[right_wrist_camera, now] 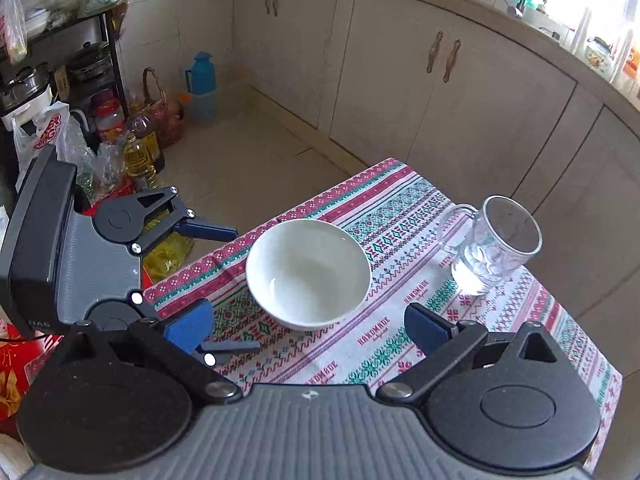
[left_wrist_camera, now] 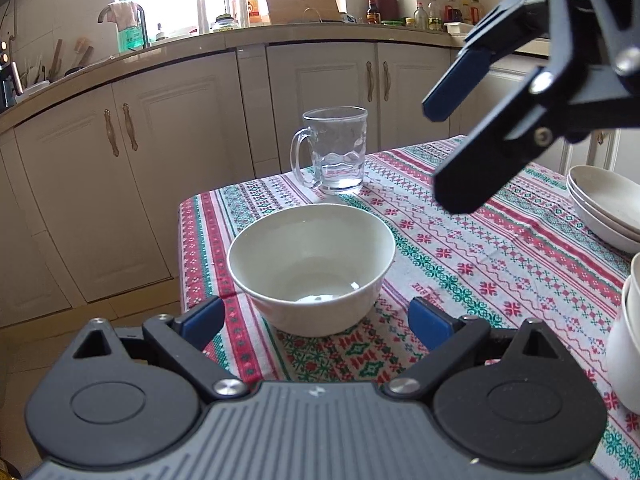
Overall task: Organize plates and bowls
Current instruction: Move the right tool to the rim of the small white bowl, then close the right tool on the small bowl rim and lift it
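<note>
A white bowl [left_wrist_camera: 311, 268] stands empty on the patterned tablecloth [left_wrist_camera: 500, 264] near the table's corner; it also shows in the right wrist view [right_wrist_camera: 308, 272]. My left gripper [left_wrist_camera: 316, 320] is open, low and just short of the bowl, one finger on each side of its base; it also shows in the right wrist view [right_wrist_camera: 230, 290]. My right gripper [right_wrist_camera: 308, 326] is open and hovers above the bowl; it also shows at the upper right of the left wrist view [left_wrist_camera: 442, 152]. Stacked white plates [left_wrist_camera: 608, 204] and stacked white bowls [left_wrist_camera: 628, 332] sit at the right edge.
A clear glass mug [left_wrist_camera: 338, 150] stands behind the bowl, near the table's far edge, also seen in the right wrist view [right_wrist_camera: 494, 246]. Kitchen cabinets [left_wrist_camera: 280, 112] run behind the table. Oil bottles [right_wrist_camera: 140, 156] and bags crowd the floor at left.
</note>
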### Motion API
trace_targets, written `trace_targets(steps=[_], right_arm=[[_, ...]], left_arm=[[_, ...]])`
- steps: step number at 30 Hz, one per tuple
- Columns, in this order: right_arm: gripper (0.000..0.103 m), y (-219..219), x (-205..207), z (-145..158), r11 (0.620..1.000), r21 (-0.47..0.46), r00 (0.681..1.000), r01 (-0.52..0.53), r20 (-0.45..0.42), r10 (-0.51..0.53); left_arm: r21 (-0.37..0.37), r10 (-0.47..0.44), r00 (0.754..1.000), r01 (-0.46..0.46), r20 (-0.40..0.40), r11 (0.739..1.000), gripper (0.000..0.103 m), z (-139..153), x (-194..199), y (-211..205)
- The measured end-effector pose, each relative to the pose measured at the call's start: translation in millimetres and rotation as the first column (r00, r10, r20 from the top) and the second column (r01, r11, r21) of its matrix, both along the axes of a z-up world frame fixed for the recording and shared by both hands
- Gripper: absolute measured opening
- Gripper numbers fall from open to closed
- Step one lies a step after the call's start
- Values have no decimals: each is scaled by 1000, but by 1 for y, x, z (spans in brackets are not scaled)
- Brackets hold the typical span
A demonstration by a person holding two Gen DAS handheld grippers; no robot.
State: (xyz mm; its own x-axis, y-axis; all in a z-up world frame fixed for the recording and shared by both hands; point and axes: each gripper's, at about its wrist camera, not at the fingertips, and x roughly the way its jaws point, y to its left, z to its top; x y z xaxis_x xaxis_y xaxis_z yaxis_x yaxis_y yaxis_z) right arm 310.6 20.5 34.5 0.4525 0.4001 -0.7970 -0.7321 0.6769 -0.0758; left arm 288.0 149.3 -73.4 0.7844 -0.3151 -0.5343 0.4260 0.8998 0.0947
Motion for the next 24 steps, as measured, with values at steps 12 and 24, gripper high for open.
trace_targets(steps=[12, 24], right_arm=[[87, 13, 66, -42, 1000, 5, 988, 13, -153, -12], [72, 13, 100, -66, 998, 30, 977, 46, -210, -39]], left_arm=[[8, -16, 1000, 16, 13, 1000, 97, -12, 21, -8], [1, -19, 1000, 19, 18, 1000, 95, -13, 28, -8]])
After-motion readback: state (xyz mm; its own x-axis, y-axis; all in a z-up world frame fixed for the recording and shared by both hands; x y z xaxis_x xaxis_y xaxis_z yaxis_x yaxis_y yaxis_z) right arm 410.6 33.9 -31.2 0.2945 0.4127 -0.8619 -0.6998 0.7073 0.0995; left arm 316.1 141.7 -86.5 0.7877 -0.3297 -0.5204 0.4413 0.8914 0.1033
